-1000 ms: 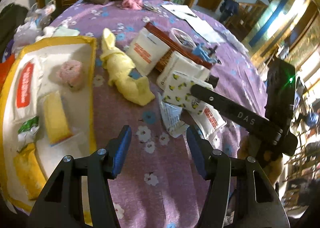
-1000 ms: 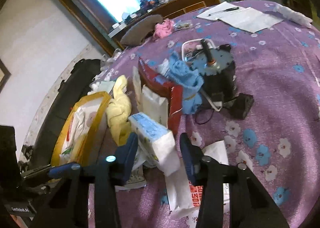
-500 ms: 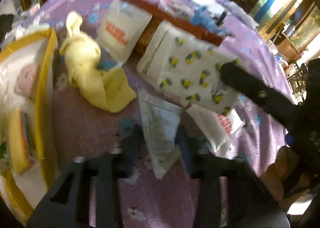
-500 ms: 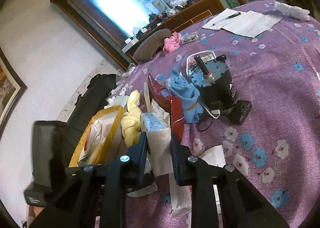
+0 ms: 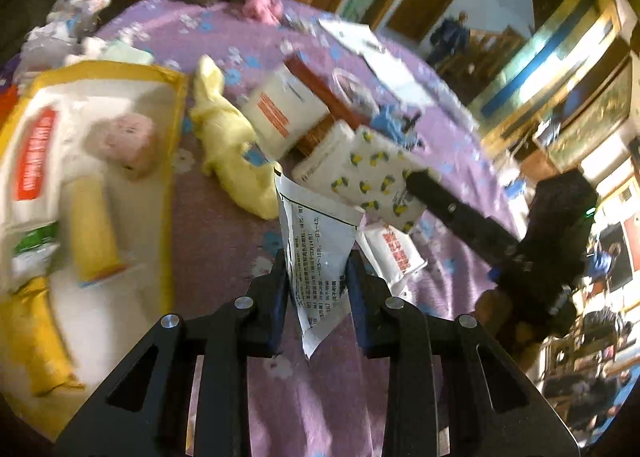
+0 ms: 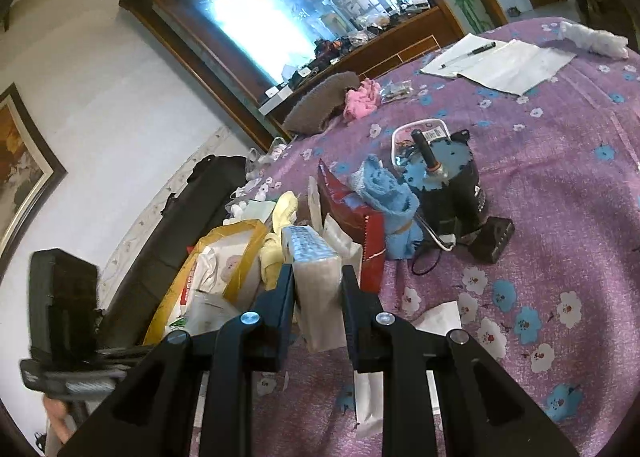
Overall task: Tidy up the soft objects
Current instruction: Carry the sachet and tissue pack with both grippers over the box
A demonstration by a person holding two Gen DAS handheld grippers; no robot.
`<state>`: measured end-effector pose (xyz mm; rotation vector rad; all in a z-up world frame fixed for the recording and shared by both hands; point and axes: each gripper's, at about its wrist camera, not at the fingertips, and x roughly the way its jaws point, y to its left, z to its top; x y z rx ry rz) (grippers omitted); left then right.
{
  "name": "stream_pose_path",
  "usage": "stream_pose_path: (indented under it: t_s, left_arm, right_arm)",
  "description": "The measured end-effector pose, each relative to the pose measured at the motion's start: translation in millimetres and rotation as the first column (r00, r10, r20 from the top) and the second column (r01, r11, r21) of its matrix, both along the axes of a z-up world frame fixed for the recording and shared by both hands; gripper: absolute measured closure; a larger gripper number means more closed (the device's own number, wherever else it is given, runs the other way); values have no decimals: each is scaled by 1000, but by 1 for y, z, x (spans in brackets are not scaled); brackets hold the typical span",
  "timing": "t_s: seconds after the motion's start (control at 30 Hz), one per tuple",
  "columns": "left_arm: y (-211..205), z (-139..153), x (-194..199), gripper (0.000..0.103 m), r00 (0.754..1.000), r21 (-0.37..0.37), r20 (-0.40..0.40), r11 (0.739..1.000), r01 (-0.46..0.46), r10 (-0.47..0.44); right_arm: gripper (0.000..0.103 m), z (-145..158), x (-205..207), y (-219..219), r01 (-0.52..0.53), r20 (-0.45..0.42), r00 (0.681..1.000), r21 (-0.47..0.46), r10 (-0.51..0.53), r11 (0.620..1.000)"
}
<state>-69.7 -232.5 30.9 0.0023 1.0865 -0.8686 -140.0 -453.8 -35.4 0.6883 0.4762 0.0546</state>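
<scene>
Left wrist view: your left hand-held gripper (image 5: 317, 277), angled down, is closing on a printed white sachet (image 5: 318, 253); your right hand-held gripper (image 6: 318, 289) clamps a tissue pack (image 6: 318, 277).

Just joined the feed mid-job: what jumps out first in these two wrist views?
Both grippers are loaded. The left gripper is closing on a white printed sachet lifted above the purple floral tablecloth, and the right gripper is clamped on a tissue pack. At far left lies the yellow-rimmed bag, already holding soft packs.
</scene>
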Motion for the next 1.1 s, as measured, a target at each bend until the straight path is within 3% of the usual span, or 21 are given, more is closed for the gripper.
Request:
stream_pose_path:
  t_s: [0.1, 0.3, 0.57, 0.8, 1.1]
  left_arm:
    - [29, 15, 2, 76, 999, -39, 13, 998, -49, 49]
    - [84, 32, 25, 76, 987, -58, 34, 986, -158, 160]
    - [149, 28, 65, 76, 949, -19, 68, 952, -306, 307]
    - [165, 0, 88, 76, 945, 35, 31, 945, -326, 325]
    - [163, -22, 98, 76, 951, 51, -10, 950, -308, 308]
  right_arm:
    - [82, 4, -4, 10, -30, 8, 1000, 27, 30, 999]
    - [82, 35, -6, 51, -49, 23, 999, -4, 49, 999]
    - [82, 44, 61, 116, -156, -52, 987, -33, 154, 987]
    - [82, 30, 112, 141, -172, -126, 978, -52, 165, 984]
    - [81, 17, 129, 154, -153, -171, 975, -50, 142, 987]
